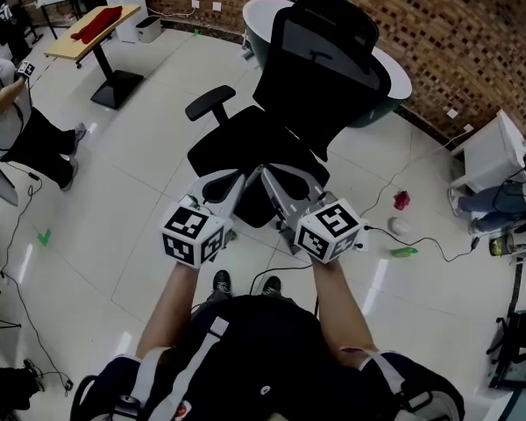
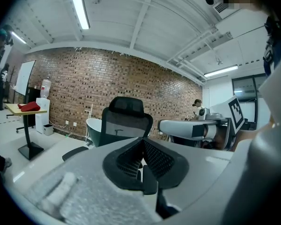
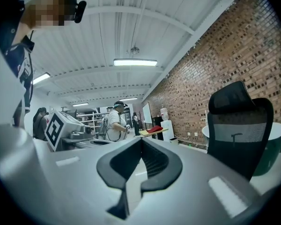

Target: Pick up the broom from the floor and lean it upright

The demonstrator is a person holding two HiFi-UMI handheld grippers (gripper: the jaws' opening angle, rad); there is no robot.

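Holding level before a black mesh-backed office chair (image 1: pixel 307 86), my grey left gripper (image 1: pixel 237 182) and grey right gripper (image 1: pixel 267 175) had jaws pressed together, empty. I saw no broom in any view, so lying or leaning was unclear. Any next move needed it sighted.

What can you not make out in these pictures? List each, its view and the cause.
- Broom: shows in no view.
- Base of the office chair: head view, hidden by its seat.
- Red thing on floor: head view, too small to identify.
- Person at left: head view, cut off by the edge.
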